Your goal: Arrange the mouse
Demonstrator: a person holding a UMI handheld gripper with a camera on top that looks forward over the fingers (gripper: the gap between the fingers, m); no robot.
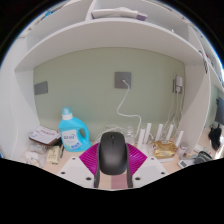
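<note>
Item: mouse [112, 152], black, computer type. It is sitting directly between the two fingers of the gripper [112, 168], its long axis running straight ahead along them, rounded back toward the camera and nose pointing toward the far wall. The magenta pads [90, 158] are showing on both sides of its body, flaring outward from it; whether they are pressing on the shell or merely flanking it cannot be told from this view, so the state of the gripper is being left undecided.

Bearing: the mouse is lying centred, neither left nor right of the gripper's line, and appears to be raised slightly above the counter [40, 165] or resting at its near edge; which one is unclear.

Surroundings: a blue bottle [69, 131] with a white label is standing to the left, beyond the fingers. Pale upright items, too small to identify, are lining the right. A wall plate [123, 79] with a thin cord hanging from it is sitting straight ahead on the green wall, above the mouse.

Judgement: any placing move is likely turning on keeping that forward-pointing axis.
</note>
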